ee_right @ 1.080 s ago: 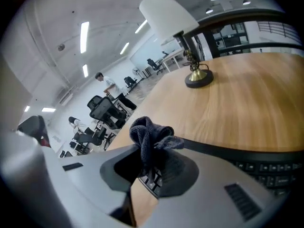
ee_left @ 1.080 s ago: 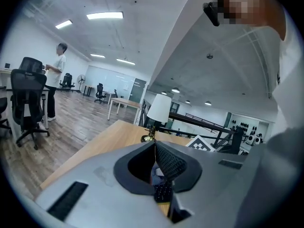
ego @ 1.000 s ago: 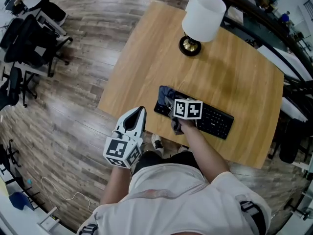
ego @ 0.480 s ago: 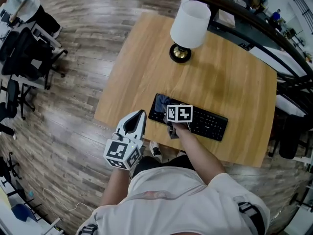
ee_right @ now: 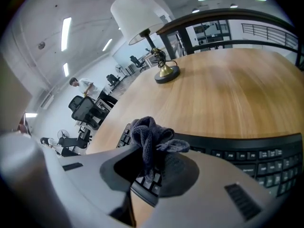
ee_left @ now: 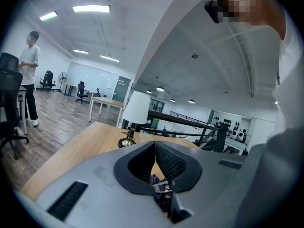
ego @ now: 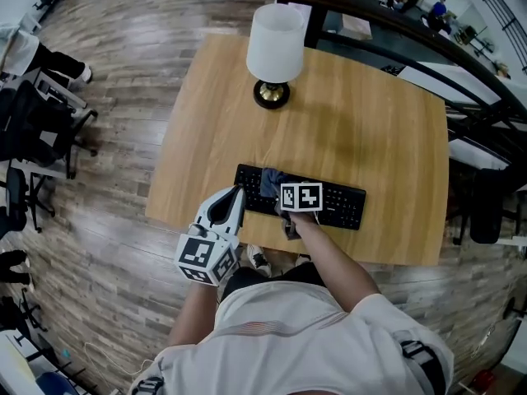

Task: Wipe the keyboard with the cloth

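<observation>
Now | our right gripper (ee_right: 153, 163) pinches the cloth (ee_right: 148, 129), bunched over the keyboard's (ee_right: 247, 158) left half | our left gripper (ee_left: 155, 148) pressed together, empty, off the table (ego: 379, 122) | risk, we judge: keyboard unbraced near table edge may slide; loose cloth could snag keys

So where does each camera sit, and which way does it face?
Head view: on the person's head, facing down at the light wooden table; shirt, arms show.
Left gripper view: on the shut left gripper, facing the white-shaded lamp.
Right gripper view: on the right gripper, clamping a dark grey cloth over the black keyboard.
All three share the lamp.
</observation>
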